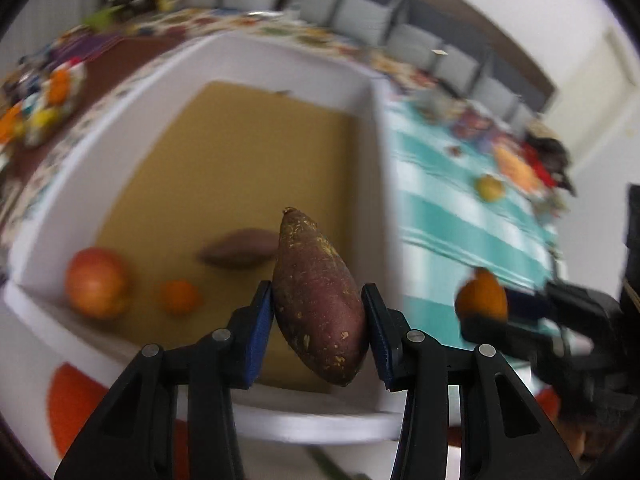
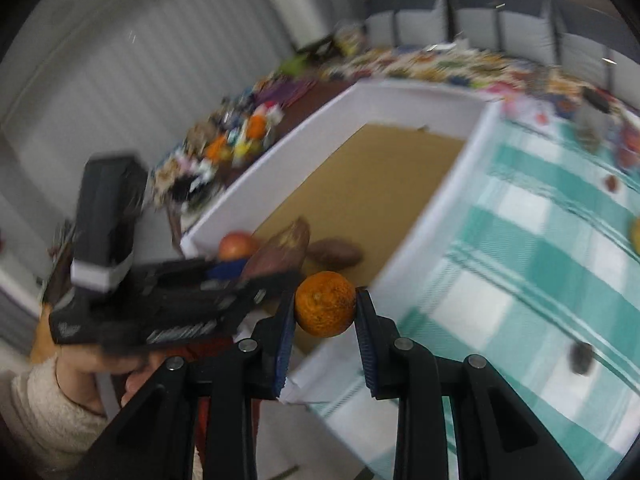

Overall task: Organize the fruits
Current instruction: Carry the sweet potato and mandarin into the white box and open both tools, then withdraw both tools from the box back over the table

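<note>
Left wrist view: left gripper (image 1: 319,304) centre-bottom of frame, jaws closed partway onto a sweet potato (image 1: 318,300), blue pads pressing both its sides, long axis roughly upright w/ pointed tip up. It hangs over the near part of the white box (image 1: 372,168), which fills mid-frame; brown cardboard floor inside. Already in the box, lower left of frame: an apple (image 1: 96,282) by the near-left corner, a small orange (image 1: 180,297) just beside it, and a 2nd sweet potato (image 1: 240,253) lying flat, partly behind the held one. Right of frame: teal-checked cloth on the table (image 1: 460,216), a yellowish fruit (image 1: 490,188) still loose on it, upper right. Right gripper w/ an orange fruit visible at right edge, blurred. Right wrist view: right gripper (image 2: 325,308) centre-bottom, jaws closed partway on a mandarin (image 2: 325,304), pads touching both sides. It sits above the box's near-right corner/rim, more over the edge than the interior; can't tell exactly. Left gripper body at left of frame w/ its potato poking over the box; person's hand (image 2: 132,376) in cream sleeve lower left. Both views motion-blurred. Step, as I judge it: transport/placing phase, both hands loaded, box partly filled, at least one fruit left on the table. Next move prob.: lower the potato to the floor beside the flat one, avoid landing on the small orange, then open the jaws; right needs to clear the wall and go further in before letting go, since the mandarin will likely roll.
</note>
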